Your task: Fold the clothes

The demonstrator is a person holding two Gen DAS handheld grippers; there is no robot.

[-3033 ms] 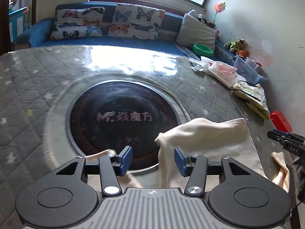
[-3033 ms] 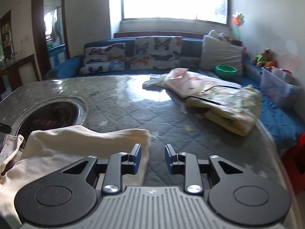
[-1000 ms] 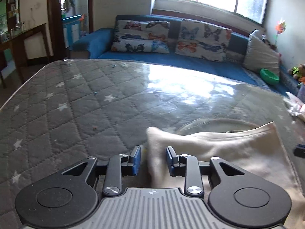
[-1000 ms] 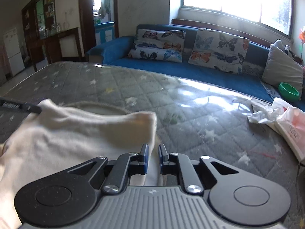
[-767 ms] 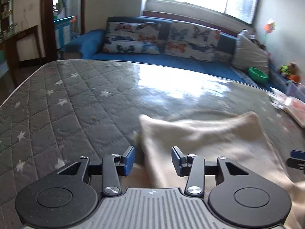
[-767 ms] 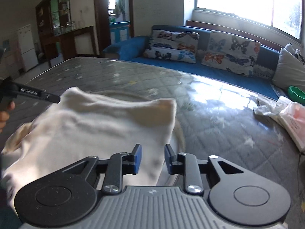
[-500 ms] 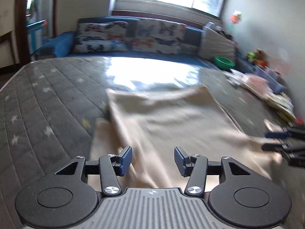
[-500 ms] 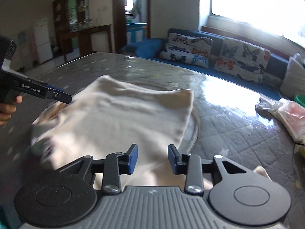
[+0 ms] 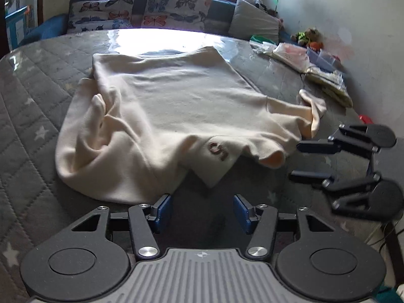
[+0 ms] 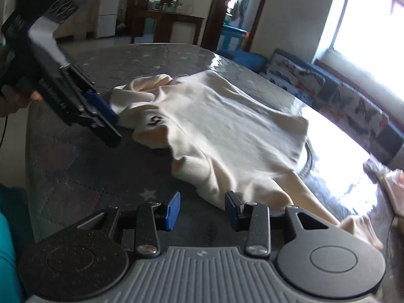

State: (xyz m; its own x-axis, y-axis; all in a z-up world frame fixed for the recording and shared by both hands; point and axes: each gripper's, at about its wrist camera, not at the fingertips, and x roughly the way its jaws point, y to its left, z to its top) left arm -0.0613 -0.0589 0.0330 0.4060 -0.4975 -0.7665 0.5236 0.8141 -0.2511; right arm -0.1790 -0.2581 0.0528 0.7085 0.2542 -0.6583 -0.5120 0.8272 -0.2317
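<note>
A cream garment (image 9: 174,108) with a small brown mark lies spread on the quilted grey table cover (image 9: 27,131), hem edge far, sleeves bunched at its left and right. It also shows in the right wrist view (image 10: 227,131). My left gripper (image 9: 202,210) is open and empty, just short of the garment's near edge. My right gripper (image 10: 202,210) is open and empty at the garment's near right corner. Each gripper shows in the other's view: the right one (image 9: 300,161) beside the right sleeve, the left one (image 10: 111,123) at the collar end.
Plastic bags and folded items (image 9: 303,58) lie at the table's far right. A blue sofa with butterfly cushions (image 9: 141,12) runs behind the table. A round cooktop rim (image 10: 306,159) shows under the garment. A doorway and cabinets (image 10: 161,12) stand beyond.
Both grippers let go of the garment's corners and opened. The garment dropped flat onto the table, and both grippers pulled back to its near edge.
</note>
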